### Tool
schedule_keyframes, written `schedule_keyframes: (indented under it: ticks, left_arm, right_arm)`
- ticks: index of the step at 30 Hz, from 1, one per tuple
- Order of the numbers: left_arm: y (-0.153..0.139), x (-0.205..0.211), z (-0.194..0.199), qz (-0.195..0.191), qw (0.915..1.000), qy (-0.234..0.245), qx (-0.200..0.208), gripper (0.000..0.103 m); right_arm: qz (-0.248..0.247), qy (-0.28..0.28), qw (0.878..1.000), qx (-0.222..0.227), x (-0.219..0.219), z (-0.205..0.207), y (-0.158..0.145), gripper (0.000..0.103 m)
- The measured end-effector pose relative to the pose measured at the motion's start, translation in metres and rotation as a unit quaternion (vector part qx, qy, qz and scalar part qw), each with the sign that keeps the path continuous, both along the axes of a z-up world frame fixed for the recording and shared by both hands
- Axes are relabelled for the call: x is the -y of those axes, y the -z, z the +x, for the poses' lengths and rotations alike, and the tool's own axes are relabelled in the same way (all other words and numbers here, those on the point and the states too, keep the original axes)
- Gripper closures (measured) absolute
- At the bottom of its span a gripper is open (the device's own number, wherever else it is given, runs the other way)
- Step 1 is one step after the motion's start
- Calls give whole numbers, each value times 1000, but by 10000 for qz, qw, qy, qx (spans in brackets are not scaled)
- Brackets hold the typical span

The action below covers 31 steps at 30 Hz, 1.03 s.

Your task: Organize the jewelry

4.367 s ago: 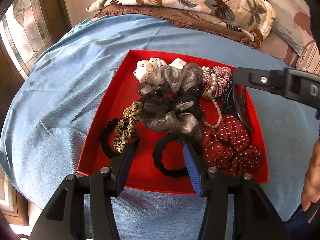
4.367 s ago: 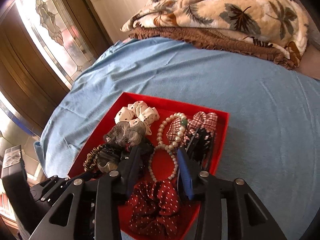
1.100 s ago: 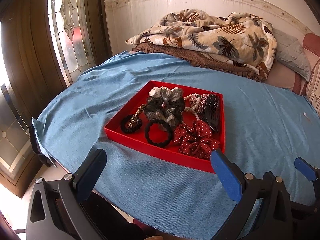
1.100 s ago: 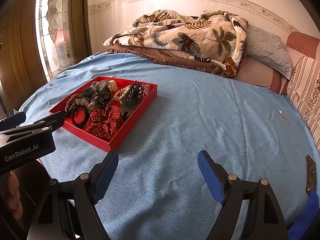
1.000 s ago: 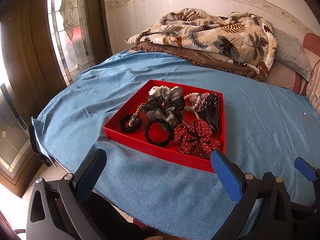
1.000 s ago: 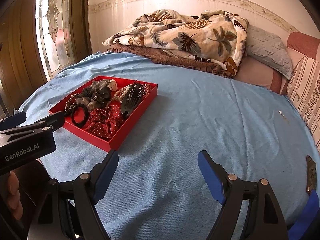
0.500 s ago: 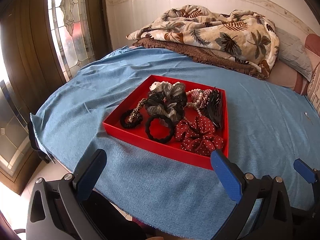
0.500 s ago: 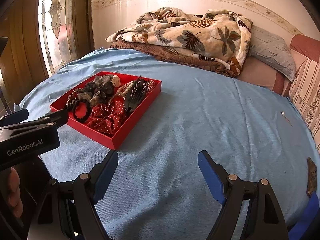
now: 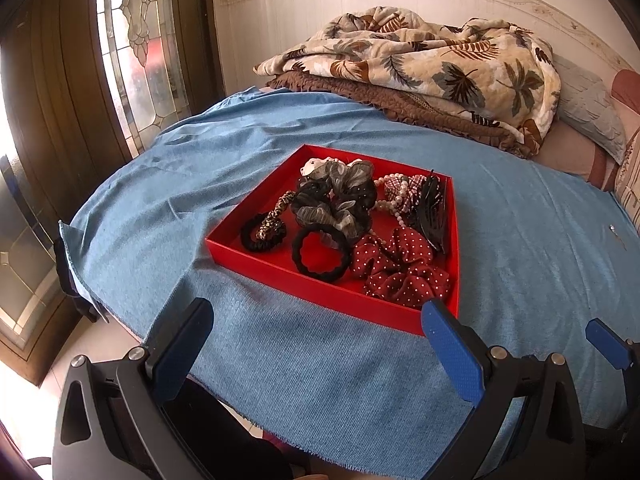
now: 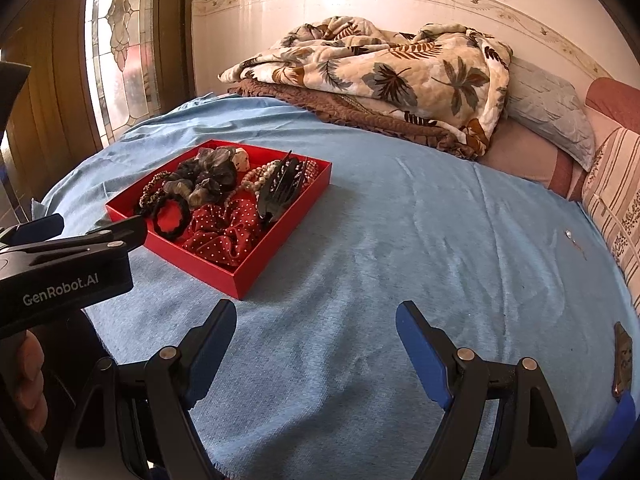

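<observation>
Left wrist view, nearest first: the left gripper (image 9: 316,332) is spread wide with nothing between its blue pads, parked above the near hem of the blue bedspread (image 9: 320,380). A few seconds back both grippers were right down inside the red tray (image 9: 320,286), noses among the scrunchies; now both have pulled out and sit well back from it, and over the last second neither has really budged. The right gripper (image 10: 316,336) is just as wide and just as empty, over bare bedspread to the right of the tray.

Next out is the tray itself, flat on the bed. Near edge has the black hair tie (image 9: 320,254) and the red polka-dot scrunchie (image 9: 402,268). The leopard-print tie (image 9: 272,220) lies on a black band at left, the grey scrunchie (image 9: 336,200) is piled mid-tray, and the pearl strand (image 9: 394,196) and black claw clip (image 9: 430,210) sit toward the far right. Layout looks the same as a second ago.

My read: everything's gathered in the tray, nothing stray on the spread that I can spot, so backing off with empty grippers suggests the sorting is basically finished.

Farthest back, the leaf-print blanket (image 9: 432,64) is heaped against the wall.
</observation>
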<state>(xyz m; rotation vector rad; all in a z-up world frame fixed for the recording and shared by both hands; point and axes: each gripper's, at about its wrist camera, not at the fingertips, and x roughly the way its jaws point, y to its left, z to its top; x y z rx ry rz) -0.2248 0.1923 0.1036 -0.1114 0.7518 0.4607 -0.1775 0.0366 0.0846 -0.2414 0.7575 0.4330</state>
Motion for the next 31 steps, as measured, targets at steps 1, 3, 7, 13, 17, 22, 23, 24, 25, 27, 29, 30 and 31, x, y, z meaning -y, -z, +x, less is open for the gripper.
schedule_keyframes:
  ticks: [1,3,7,13,17,22,23,24,25,27,29,30,31]
  left_arm:
    - [0,0,0,3,10000,-1,3,0]
    - [1,0,0,8,10000,-5,-3,0]
    - [-1,-1,0,4,10000,2,-3,0]
    - [2,-1,0,-4,10000,-2,-12,0]
    - [4,-1,-1,-9,10000,-2,-25,0]
    - [9,-1,-2,-17,10000,-30,-66,0]
    - [9,-1,-1,-19,10000,-38,-81,0]
    - [8,-1,1,-18,9999,-47,-93,0]
    - [7,-2,2,-15,9999,-59,-99,0]
    - [5,-2,4,16,9999,-91,-105,0]
    - [2,-2,7,54,9999,-123,-109,0]
    - [1,0,8,61,9998,-133,-115,0]
    - [0,-1,10,62,9998,-132,-124,0]
  right_arm:
    - [-2,-8,10000,2,0,0,0,17]
    - [-5,-18,10000,2,0,-1,0,17]
    - [-4,-16,10000,-3,-1,-1,0,16]
    - [-5,-25,10000,-10,-1,-2,1,16]
    - [-3,-36,10000,-28,-1,-1,1,16]
    - [-13,-91,10000,-29,-2,-1,2,16]
    - [-10,-113,9999,-34,-3,-1,2,16]
    - [-3,-132,9999,-43,-3,-1,3,16]
    - [4,-146,9999,-52,-3,-1,3,16]
    - [12,-161,9998,-64,-2,-1,3,16]
    - [40,-156,9998,-87,0,1,4,16]
    - [88,-140,9998,-115,3,2,4,16]
    - [121,-125,9998,-137,5,3,4,16]
